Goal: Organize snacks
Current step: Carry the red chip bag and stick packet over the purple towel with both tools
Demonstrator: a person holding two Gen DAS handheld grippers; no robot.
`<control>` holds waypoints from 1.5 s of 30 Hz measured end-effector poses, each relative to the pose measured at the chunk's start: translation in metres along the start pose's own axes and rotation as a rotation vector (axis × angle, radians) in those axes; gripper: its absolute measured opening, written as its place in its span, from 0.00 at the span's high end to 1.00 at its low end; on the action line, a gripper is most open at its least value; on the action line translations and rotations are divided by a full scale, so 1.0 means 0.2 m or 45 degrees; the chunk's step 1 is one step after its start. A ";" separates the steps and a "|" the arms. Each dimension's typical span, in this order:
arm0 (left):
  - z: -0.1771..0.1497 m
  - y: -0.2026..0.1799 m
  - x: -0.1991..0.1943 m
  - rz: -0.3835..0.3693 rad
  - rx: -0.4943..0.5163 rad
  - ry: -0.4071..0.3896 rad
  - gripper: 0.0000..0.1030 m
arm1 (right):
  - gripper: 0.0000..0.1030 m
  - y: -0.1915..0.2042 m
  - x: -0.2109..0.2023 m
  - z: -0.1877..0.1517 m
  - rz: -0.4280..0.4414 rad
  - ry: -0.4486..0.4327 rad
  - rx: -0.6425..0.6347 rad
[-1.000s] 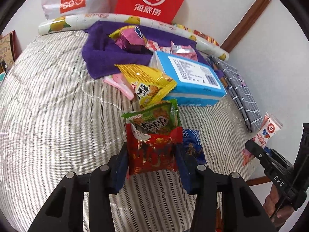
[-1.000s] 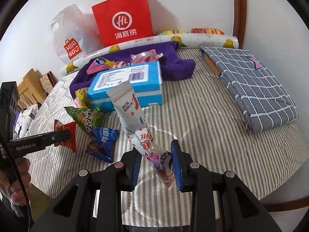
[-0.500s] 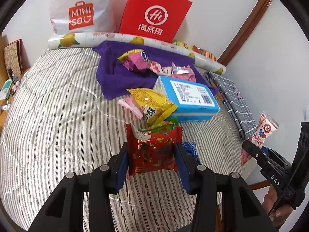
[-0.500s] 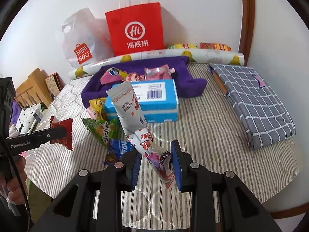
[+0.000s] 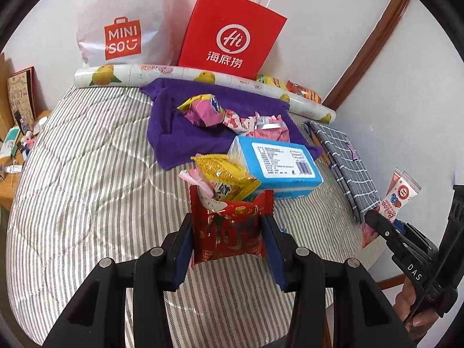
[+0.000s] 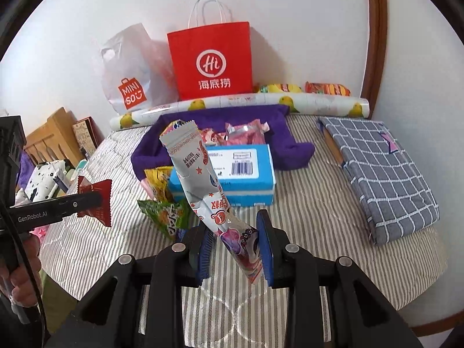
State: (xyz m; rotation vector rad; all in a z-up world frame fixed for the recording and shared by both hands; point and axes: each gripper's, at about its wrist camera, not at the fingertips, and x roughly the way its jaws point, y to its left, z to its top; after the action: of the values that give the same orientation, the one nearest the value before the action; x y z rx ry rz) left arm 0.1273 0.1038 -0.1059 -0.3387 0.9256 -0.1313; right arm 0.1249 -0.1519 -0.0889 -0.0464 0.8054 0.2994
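Note:
My left gripper [image 5: 229, 242] is shut on a red snack packet [image 5: 230, 227], held above the striped bed [image 5: 87, 188]; the same packet [image 6: 97, 200] shows at the left of the right wrist view. My right gripper [image 6: 236, 248] is shut on a long silver and pink snack stick [image 6: 208, 191], which stands tilted up to the left; that stick [image 5: 398, 197] appears at the right of the left wrist view. On the bed lie a blue box [image 5: 278, 168], a yellow packet [image 5: 226, 177], a green packet [image 6: 168, 216] and pink packets [image 5: 206, 111] on a purple towel [image 5: 174, 133].
A red paper bag [image 5: 232, 37] and a white plastic bag [image 5: 124, 29] stand against the wall behind a fruit-printed roll [image 5: 174, 74]. A grey checked cloth [image 6: 382, 174] covers the bed's right side. Wooden furniture [image 6: 49, 142] stands left of the bed. A hand [image 6: 20, 264] grips the left handle.
Both grippers have risen with their packets still held. The bed and its snacks look farther away, and the bags at the wall have come fully into view.

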 end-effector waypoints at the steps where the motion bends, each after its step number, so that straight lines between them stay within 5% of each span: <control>1: 0.01 0.00 0.00 -0.001 0.002 -0.002 0.58 | 0.71 0.00 0.00 0.01 -0.001 -0.004 -0.001; 23: 0.17 -0.12 0.04 -0.032 0.033 -0.010 0.58 | 0.71 -0.01 0.02 0.18 0.012 -0.050 -0.047; 45: 0.41 -0.06 0.23 -0.074 -0.016 0.001 0.63 | 0.71 -0.04 0.28 0.41 0.030 -0.021 -0.065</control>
State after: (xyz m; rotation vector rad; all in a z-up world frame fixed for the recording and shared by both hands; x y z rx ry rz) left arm 0.2204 0.0987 -0.0912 -0.3777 0.9177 -0.1787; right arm 0.2207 -0.1336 -0.0732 -0.0822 0.7820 0.3421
